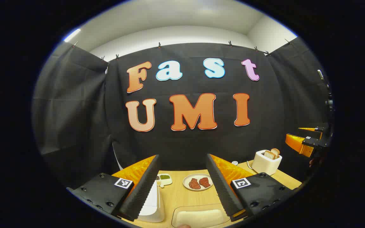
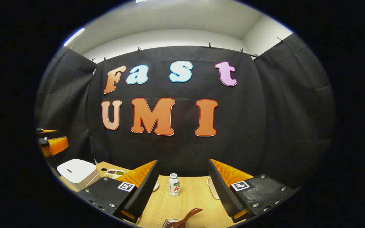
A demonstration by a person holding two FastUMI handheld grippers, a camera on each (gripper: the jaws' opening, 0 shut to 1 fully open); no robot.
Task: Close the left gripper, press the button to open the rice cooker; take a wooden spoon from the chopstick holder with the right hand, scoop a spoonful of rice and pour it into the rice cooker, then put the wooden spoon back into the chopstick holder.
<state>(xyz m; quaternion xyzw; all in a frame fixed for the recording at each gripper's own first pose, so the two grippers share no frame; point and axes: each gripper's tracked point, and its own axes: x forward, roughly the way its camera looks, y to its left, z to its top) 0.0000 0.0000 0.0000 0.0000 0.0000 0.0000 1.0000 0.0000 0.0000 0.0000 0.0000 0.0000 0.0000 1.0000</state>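
Note:
The white rice cooker (image 2: 78, 171) stands at the table's left with its lid down; in the left gripper view its white body (image 1: 150, 205) lies partly under my left finger. My left gripper (image 1: 182, 156) is open, held above the table with nothing between its fingers; it also hangs above the cooker in the right gripper view (image 2: 51, 142). My right gripper (image 2: 183, 161) is open and holds nothing. Below and between its fingers the brown wooden spoon (image 2: 188, 216) leans in the chopstick holder (image 2: 169, 224). The right gripper (image 1: 306, 139) is in the air at the far right.
A plate of meat (image 1: 198, 182), a divided seasoning dish (image 1: 164, 179) and a toaster with bread (image 1: 266, 161) sit on the wooden table (image 1: 179, 196). A pale rounded container (image 1: 198, 217) lies near the front edge. A small white bottle (image 2: 174, 184) stands ahead of the right gripper.

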